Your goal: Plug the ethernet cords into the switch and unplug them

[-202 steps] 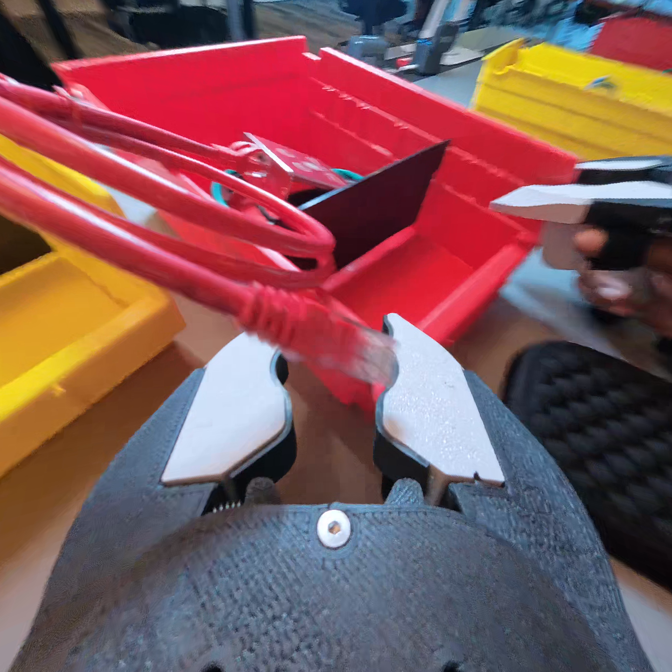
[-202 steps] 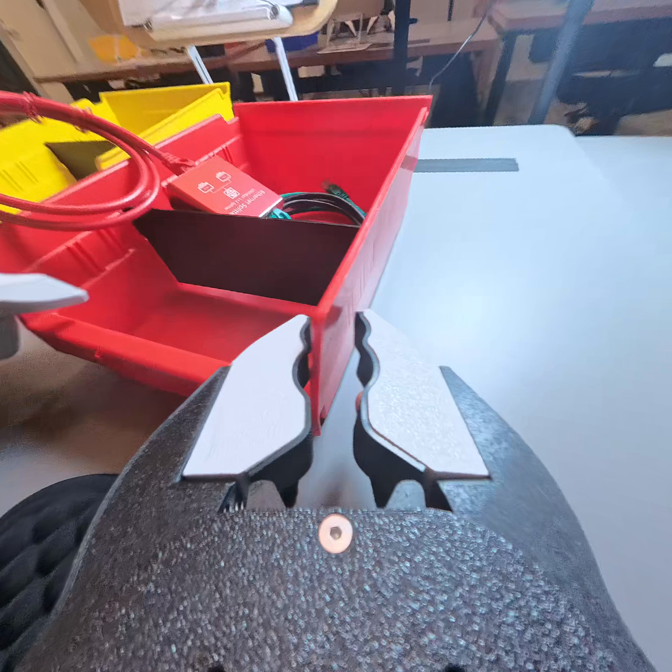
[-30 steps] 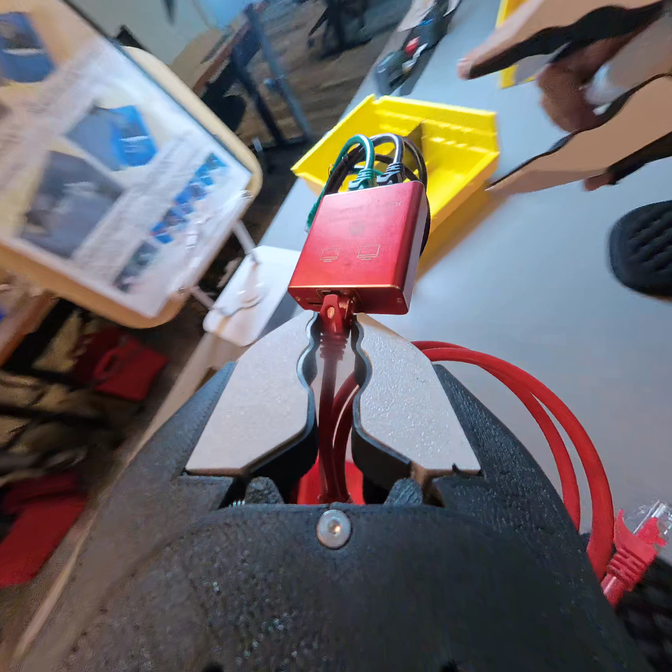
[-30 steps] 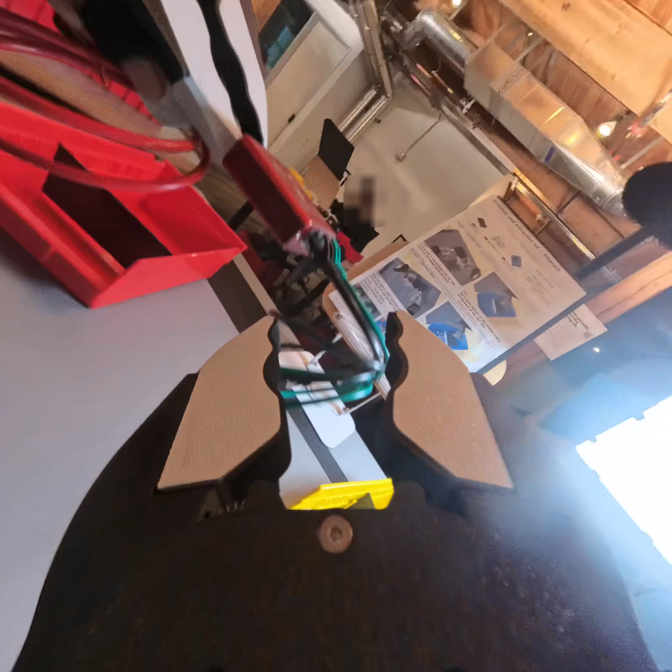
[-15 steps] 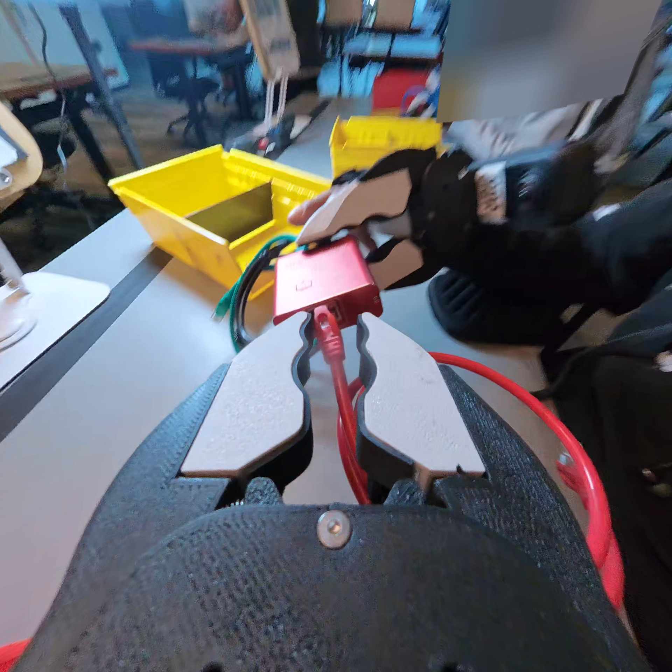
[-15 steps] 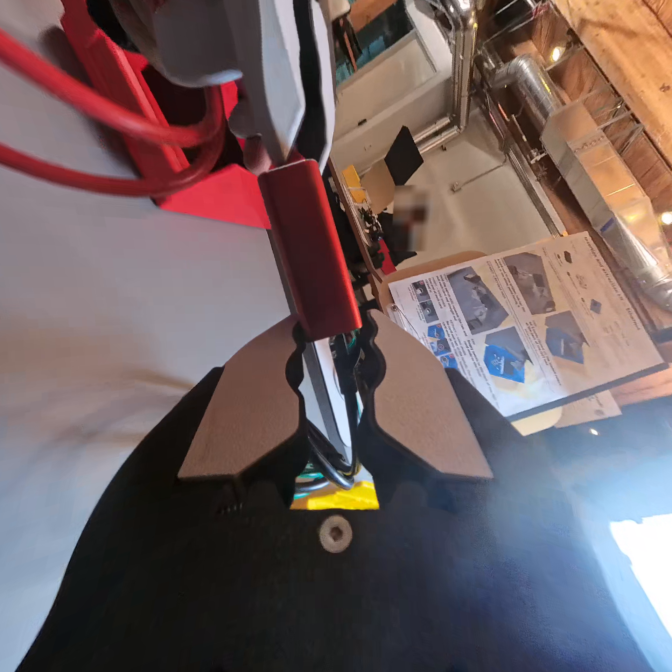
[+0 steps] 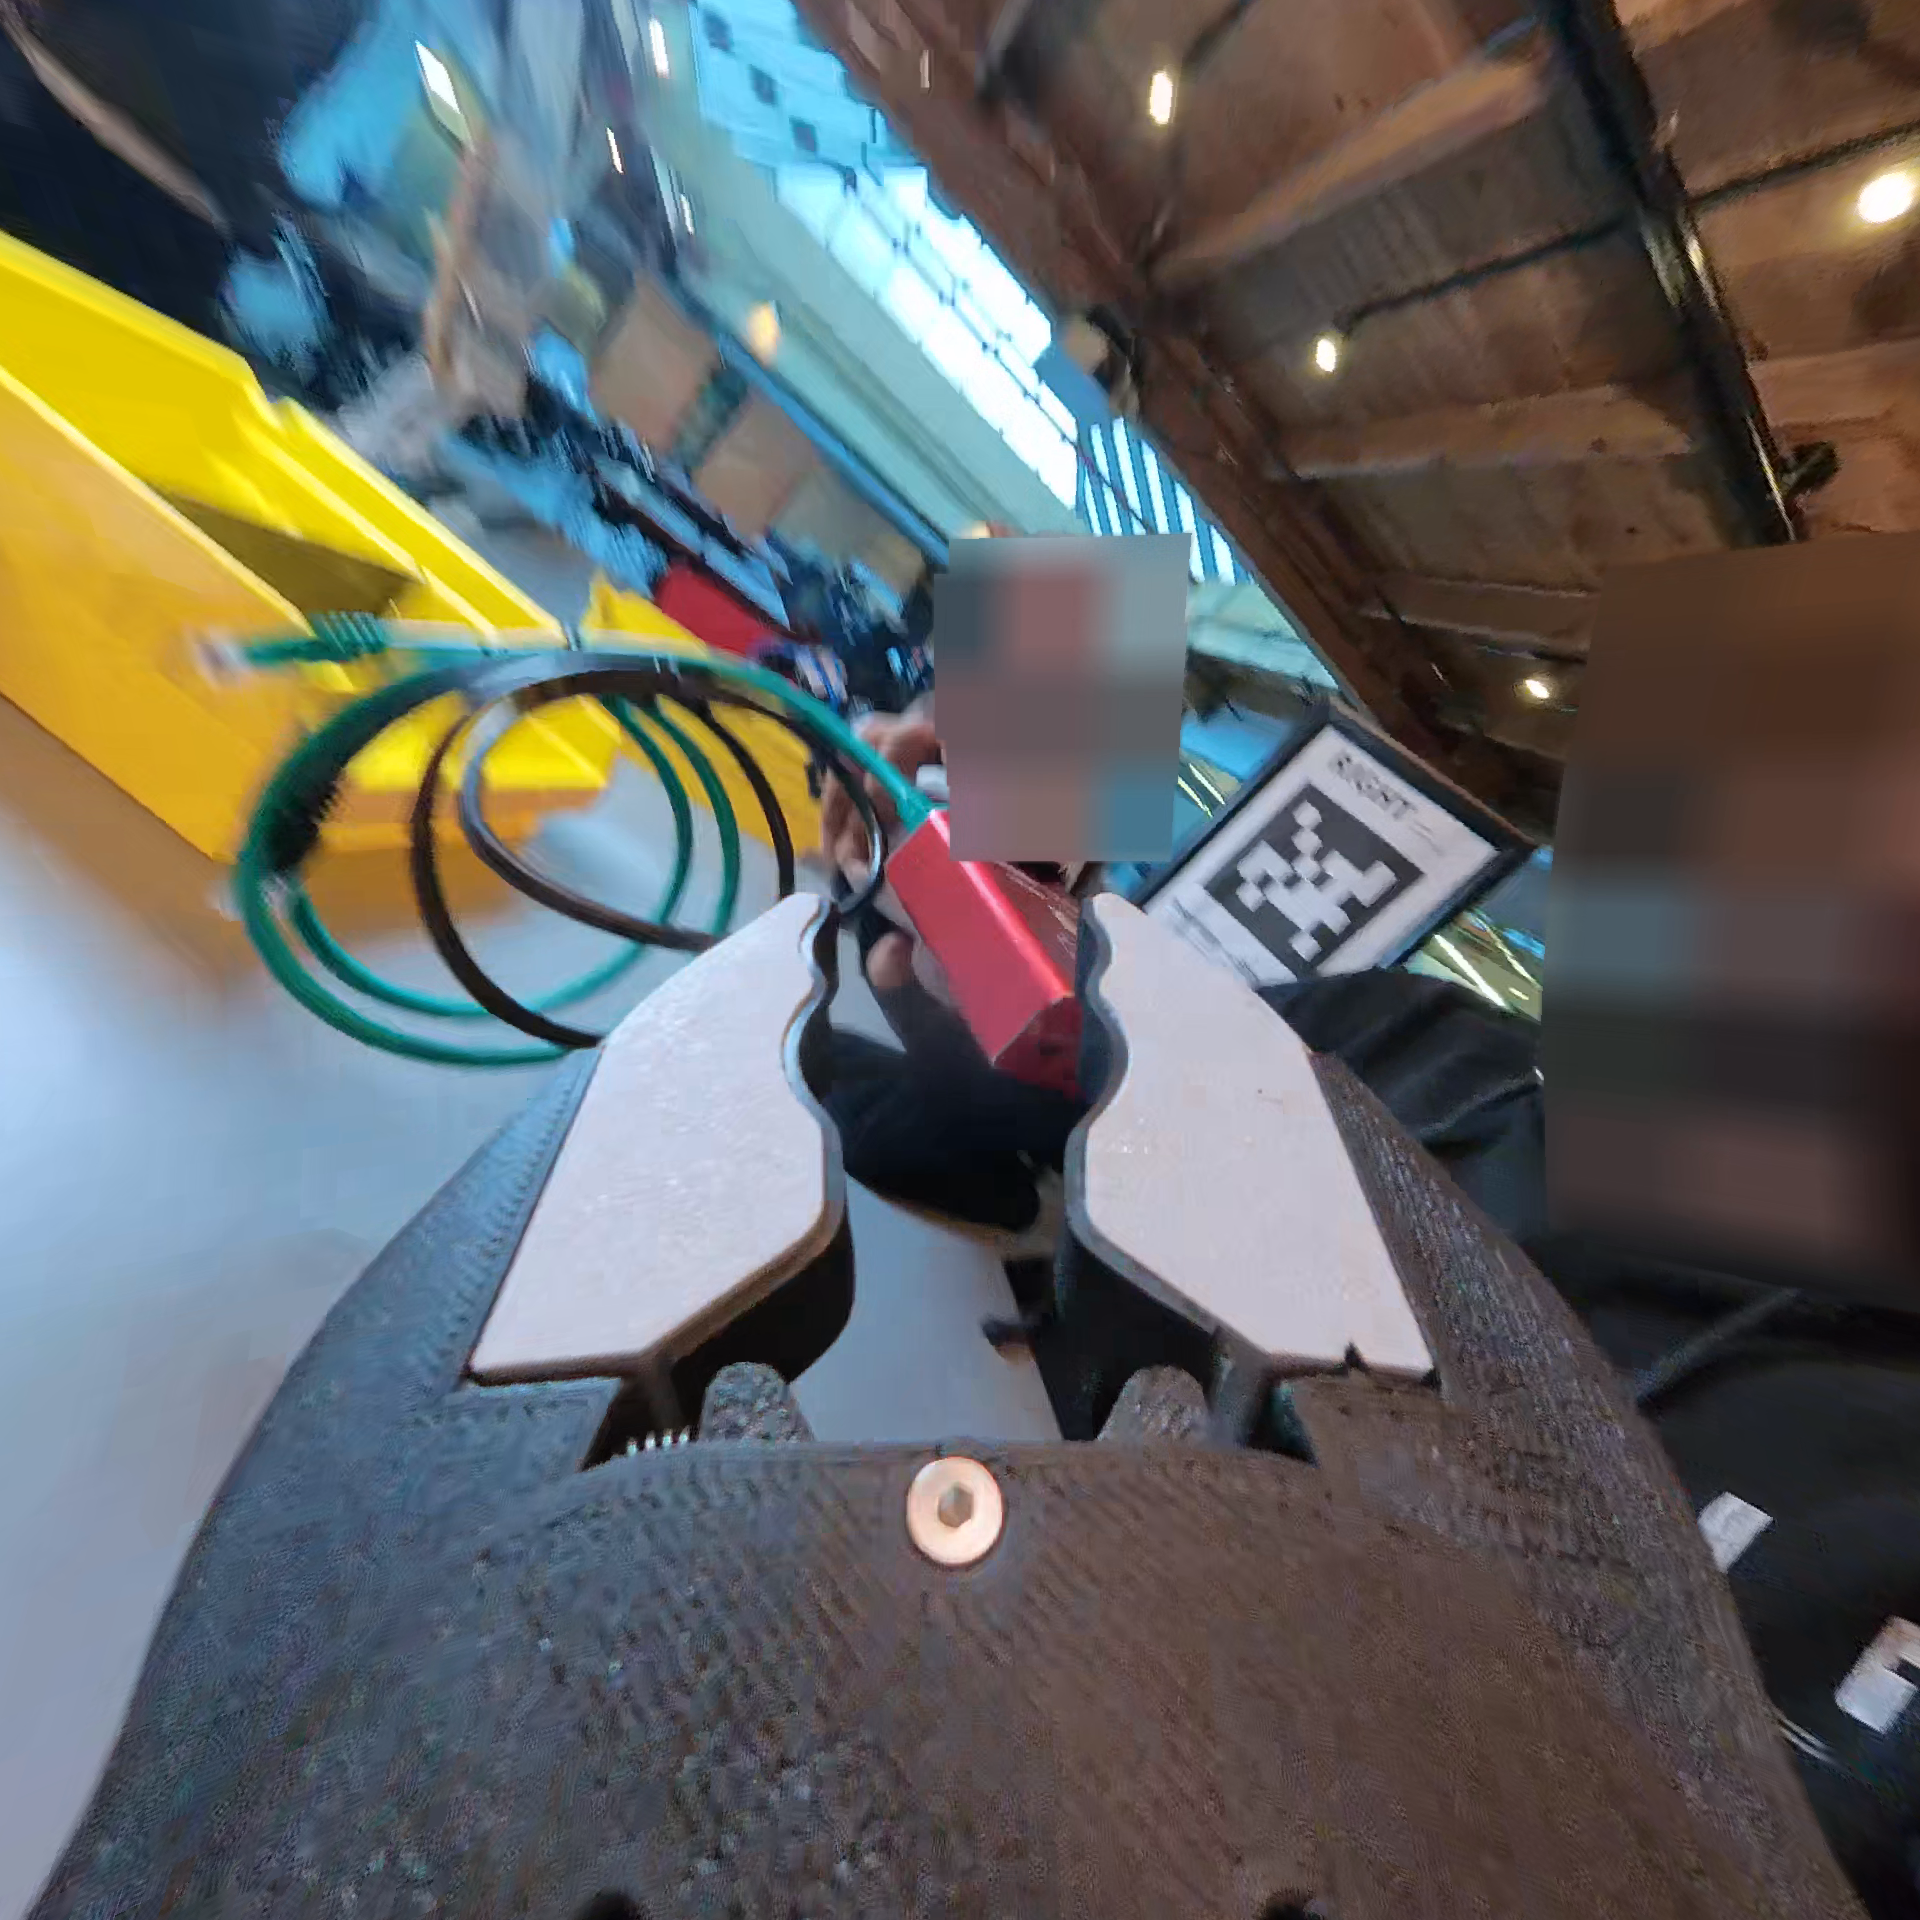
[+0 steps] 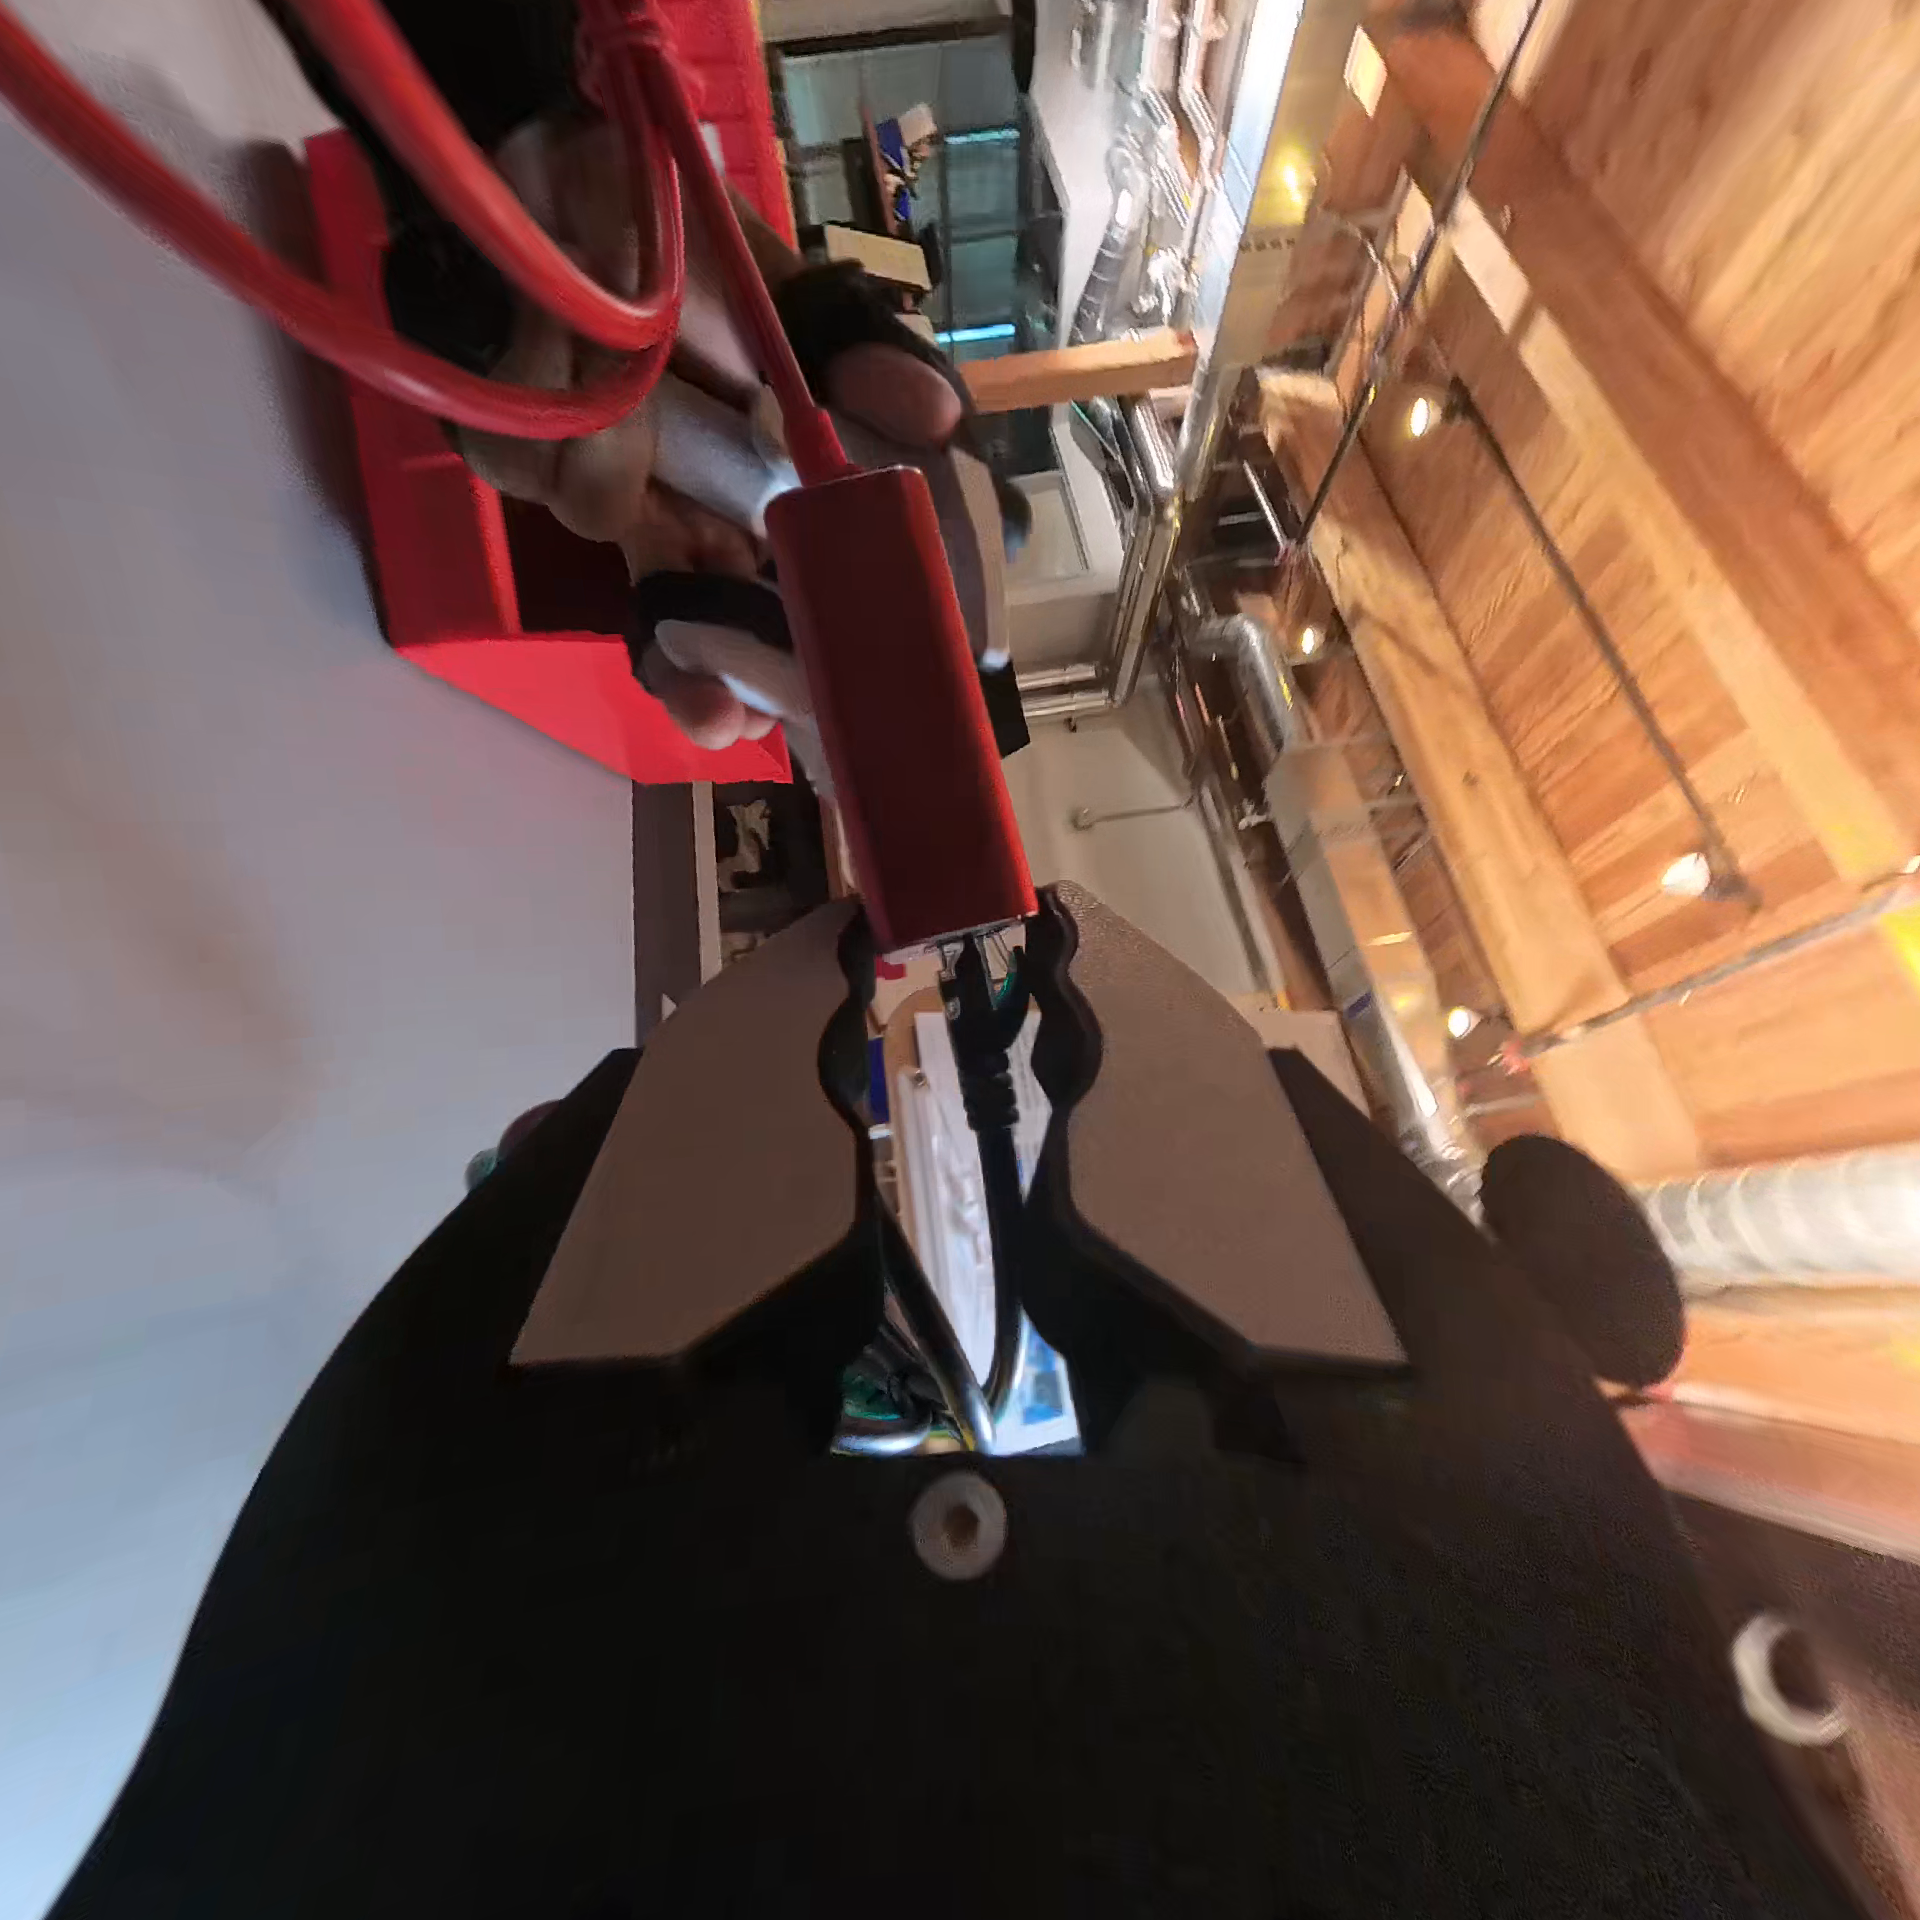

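Left wrist view: the left gripper [image 7: 951, 925] has its jaws apart. The red switch [image 7: 977, 956] lies slantwise between the tips, in the air above the table, with a clear gap on its left side. The right wrist view shows the same switch end-on at the tips of the right gripper [image 8: 948, 925]. Those jaws stand narrowly apart on either side of the black plug [image 8: 977, 1008] seated in the near end. It cannot be determined whether they bear on the switch.

Handling, as judged:
- Switch: a small, rigid, smooth-sided box, probably light and liable to slip. Hold it across the flat faces, clear of the ports.
- Cords: the red cord [image 8: 774, 343] enters the far end. The green cord [image 7: 343, 631] and black cord [image 7: 424, 883] hang in springy coils on the left and will pull the switch sideways.
- Plugs: take hold at the ribbed boot, not on the cable. The latch is small and probably fragile.

The table [image 7: 125, 1195] is pale, smooth and matte. A yellow bin [image 7: 125, 582] stands at its far left, and a red bin [image 8: 436, 582] shows in the right wrist view. The room is a workshop with a timber ceiling [image 8: 1558, 416] and spot lamps.
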Demonstrator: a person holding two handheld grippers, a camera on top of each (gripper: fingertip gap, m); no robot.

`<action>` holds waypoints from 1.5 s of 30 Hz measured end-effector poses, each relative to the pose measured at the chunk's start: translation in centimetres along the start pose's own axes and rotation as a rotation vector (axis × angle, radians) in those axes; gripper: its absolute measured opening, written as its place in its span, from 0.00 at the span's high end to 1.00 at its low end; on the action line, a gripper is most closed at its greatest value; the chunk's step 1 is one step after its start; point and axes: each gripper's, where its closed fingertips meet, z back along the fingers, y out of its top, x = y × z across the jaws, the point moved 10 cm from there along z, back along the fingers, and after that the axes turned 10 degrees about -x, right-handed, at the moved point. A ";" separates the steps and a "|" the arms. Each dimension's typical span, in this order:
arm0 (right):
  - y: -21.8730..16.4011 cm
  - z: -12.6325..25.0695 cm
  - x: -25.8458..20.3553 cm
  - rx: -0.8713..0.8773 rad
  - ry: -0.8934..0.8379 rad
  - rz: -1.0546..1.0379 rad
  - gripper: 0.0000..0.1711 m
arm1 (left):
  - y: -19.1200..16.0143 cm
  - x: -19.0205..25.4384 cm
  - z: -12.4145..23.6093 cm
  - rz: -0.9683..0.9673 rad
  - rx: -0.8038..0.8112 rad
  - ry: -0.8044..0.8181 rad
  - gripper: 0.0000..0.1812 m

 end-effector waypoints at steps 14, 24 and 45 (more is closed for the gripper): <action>-4.9 -0.4 3.4 -0.171 0.125 -0.004 0.82 | -1.0 -0.3 -5.8 -0.057 -0.044 0.095 0.83; -1.8 -3.2 1.5 -0.035 0.750 -1.376 0.76 | 0.0 3.6 -4.8 -0.470 0.406 0.298 0.84; -0.4 -4.3 0.3 0.123 0.798 -1.492 0.85 | -0.7 4.2 -5.0 -0.576 0.471 0.374 0.84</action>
